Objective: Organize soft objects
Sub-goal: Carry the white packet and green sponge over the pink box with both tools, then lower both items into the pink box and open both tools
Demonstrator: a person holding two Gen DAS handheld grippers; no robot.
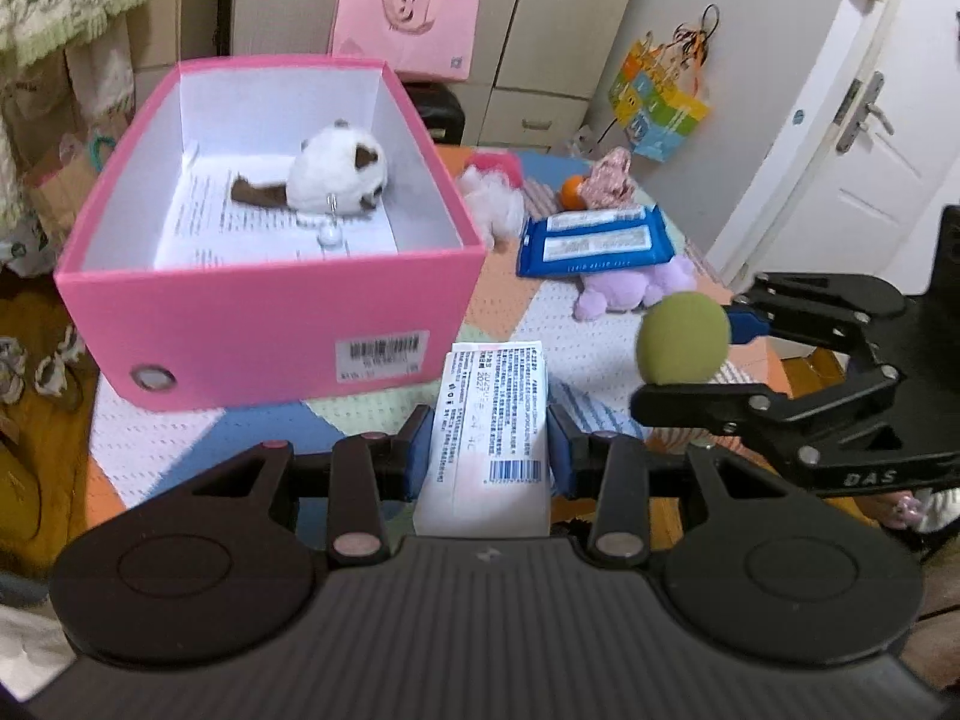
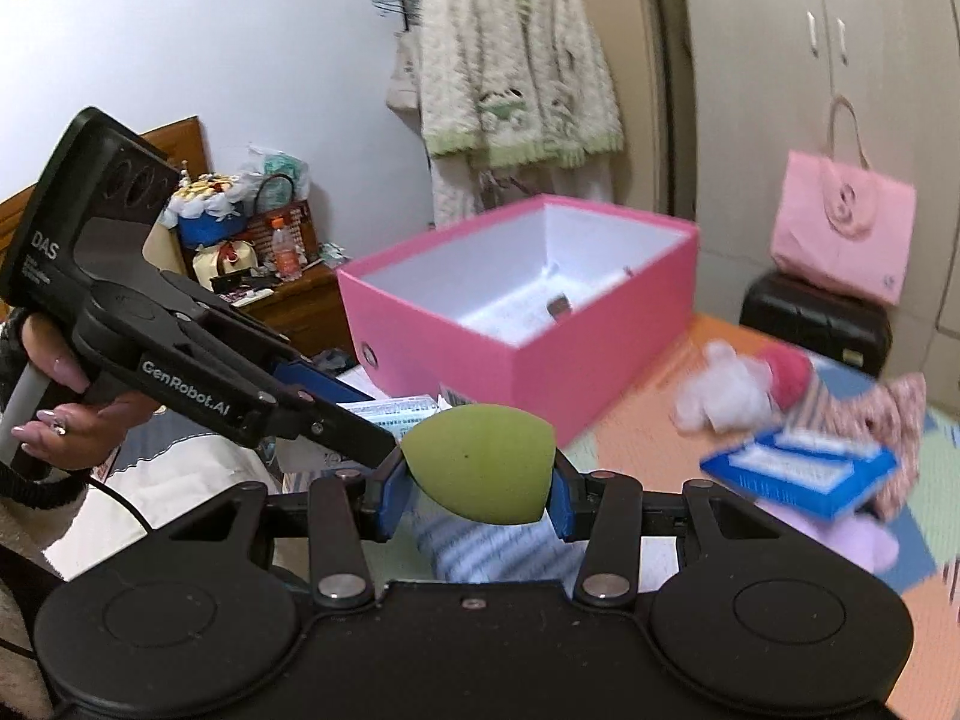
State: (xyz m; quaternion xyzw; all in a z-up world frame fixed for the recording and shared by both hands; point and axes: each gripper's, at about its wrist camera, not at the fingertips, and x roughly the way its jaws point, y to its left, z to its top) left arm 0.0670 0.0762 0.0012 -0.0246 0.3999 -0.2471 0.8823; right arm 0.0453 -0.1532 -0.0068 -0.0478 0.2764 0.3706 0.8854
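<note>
Inspector: Your left gripper (image 1: 489, 450) pinches a white packet (image 1: 489, 420); your right gripper (image 2: 477, 489) squeezes a green sponge (image 2: 480, 462).

Operator: Surroundings?

Inspector: Pink box (image 1: 270, 324) on patterned mat (image 1: 600, 312), plush cat (image 1: 336, 177) inside.

left gripper (image 1: 489, 450) clamped, tilted down | right gripper (image 2: 480, 483) clamped

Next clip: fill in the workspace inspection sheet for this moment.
Surface: patchwork mat, crowded.
Job's things: pink box holds a plush cat; white plush, purple plush, blue wipes pack lie on the mat.
Clutter: orange fruit.
Grippers: left tongs shut on tissue pack; right tongs shut on green sponge.
Cables: black cord by the left hand.
Surroundings: wardrobe, pink bag, door.
</note>
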